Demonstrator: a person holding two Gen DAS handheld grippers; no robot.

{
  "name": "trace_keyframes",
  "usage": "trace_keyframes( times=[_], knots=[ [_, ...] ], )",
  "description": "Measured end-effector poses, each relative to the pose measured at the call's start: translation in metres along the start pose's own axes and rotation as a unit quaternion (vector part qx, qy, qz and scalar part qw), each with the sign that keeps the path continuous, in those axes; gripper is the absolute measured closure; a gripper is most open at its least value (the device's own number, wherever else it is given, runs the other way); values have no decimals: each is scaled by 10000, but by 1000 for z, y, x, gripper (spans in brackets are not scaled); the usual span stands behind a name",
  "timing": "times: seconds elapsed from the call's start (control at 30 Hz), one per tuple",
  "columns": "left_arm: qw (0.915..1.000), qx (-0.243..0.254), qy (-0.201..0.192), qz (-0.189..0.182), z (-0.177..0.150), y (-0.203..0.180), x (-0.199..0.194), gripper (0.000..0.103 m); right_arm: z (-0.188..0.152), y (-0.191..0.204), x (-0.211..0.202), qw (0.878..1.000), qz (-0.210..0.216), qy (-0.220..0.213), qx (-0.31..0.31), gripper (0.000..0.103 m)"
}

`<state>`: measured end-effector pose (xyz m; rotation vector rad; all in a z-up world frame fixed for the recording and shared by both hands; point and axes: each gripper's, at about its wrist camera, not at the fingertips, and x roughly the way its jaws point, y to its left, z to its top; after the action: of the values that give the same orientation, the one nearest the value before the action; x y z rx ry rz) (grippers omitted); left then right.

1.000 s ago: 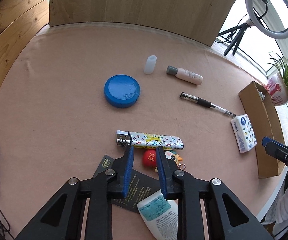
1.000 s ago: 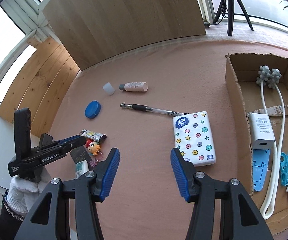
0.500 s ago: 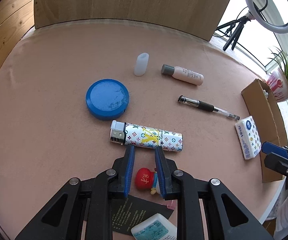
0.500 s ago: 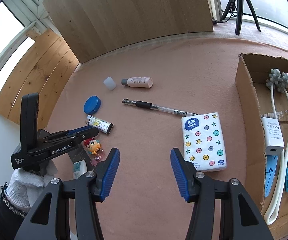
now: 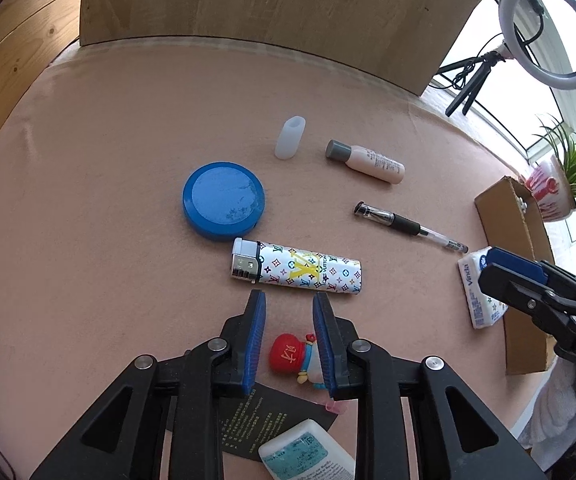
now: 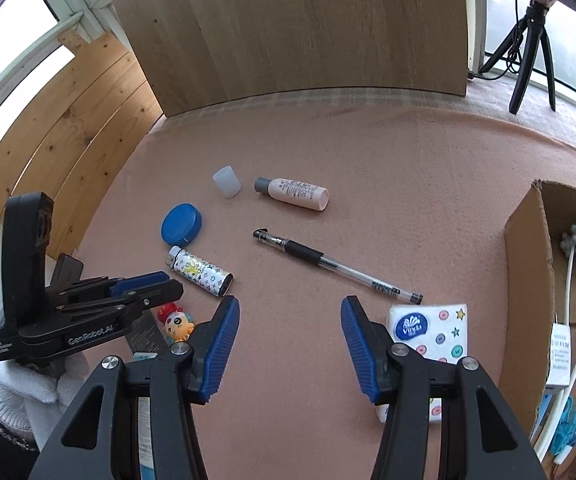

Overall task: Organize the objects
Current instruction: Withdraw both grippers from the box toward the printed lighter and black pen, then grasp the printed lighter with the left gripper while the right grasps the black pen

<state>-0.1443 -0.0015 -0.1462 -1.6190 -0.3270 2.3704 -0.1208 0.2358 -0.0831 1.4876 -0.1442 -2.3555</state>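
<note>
Left tool [image 5: 289,300] apart, empty, w/ lighter [image 5: 295,270] just beyond the tips. Right tool [image 6: 290,316] wide apart over bare desk [image 6: 367,168] ctr. Count: 1 pen [image 6: 335,266], 1 box [image 6: 527,264] at right edge.

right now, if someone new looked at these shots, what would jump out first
The patterned lighter lying flat mid-table, just ahead of the open left gripper, with the round blue lid touching its metal end. Next, the small red-hatted toy figure on the cloth beneath that gripper. To the right, the tissue pack sits beside the cardboard box, by the open right gripper.
</note>
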Motion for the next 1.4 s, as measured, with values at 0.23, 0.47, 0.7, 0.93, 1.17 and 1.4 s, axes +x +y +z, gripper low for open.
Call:
trace_keyframes(
  times=[0.23,0.47,0.7,0.93,1.17,1.4],
  knots=[
    [9988,-463,60,-162,9,6,1,55,23,-8,20,9995,-276,97,-143,54],
    [9972,-703,169,-188,20,-3,16,46,40,-25,36,9993,-240,274,-13,54],
    [9971,-735,183,-75,34,-14,26,45,41,-24,56,9979,-183,609,-112,54],
    [9989,-347,174,271,38,-31,33,45,34,-20,63,9965,-46,834,-81,54],
    [9992,-83,183,345,40,-37,38,46,21,-15,56,9951,213,960,-109,69],
    [9993,-53,198,309,39,-34,36,46,24,-26,32,9972,-17,695,-261,69]
  ],
)
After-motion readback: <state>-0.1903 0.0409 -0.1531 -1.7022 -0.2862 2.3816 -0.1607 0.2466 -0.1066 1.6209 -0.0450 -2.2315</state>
